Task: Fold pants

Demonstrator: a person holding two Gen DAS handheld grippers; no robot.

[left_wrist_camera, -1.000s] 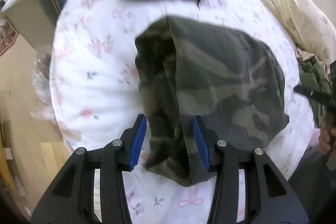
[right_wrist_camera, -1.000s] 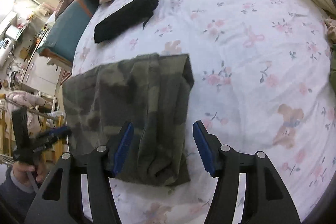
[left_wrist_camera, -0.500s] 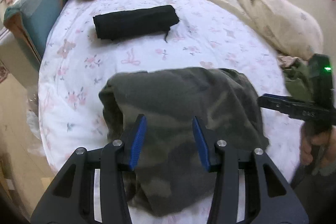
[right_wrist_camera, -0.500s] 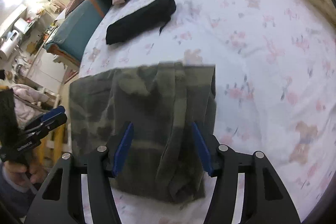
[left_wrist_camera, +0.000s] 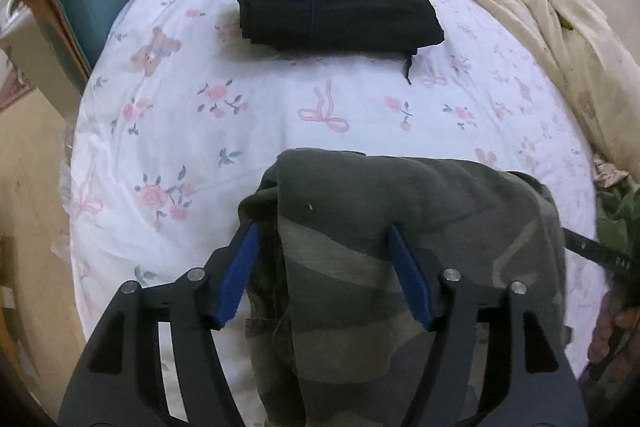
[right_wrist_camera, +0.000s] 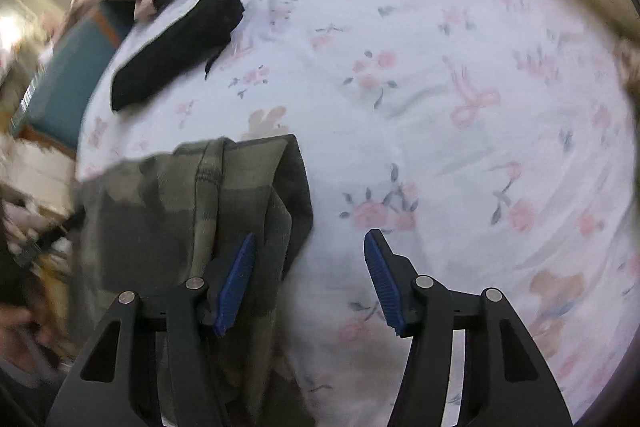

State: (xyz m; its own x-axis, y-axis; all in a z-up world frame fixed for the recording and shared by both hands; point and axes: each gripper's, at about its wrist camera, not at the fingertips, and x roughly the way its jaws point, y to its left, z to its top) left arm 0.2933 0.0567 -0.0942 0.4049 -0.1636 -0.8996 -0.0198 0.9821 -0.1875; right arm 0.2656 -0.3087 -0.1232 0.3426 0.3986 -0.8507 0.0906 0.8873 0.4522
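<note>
One cream quilt (left_wrist_camera: 552,27) beside black folded pants (left_wrist_camera: 336,15), left view only

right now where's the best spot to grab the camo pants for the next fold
Probably the near folded edge of the camo pants, one gripper toward each corner, coming from above. The cloth lies bunched in layers on the bed sheet. The left gripper is opening over it.

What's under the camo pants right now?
The camo pants lie on the flowered sheet, which shows bare around their far and left edges. Their own folded layers cover whatever is directly beneath, so I can't confirm anything else there.
</note>
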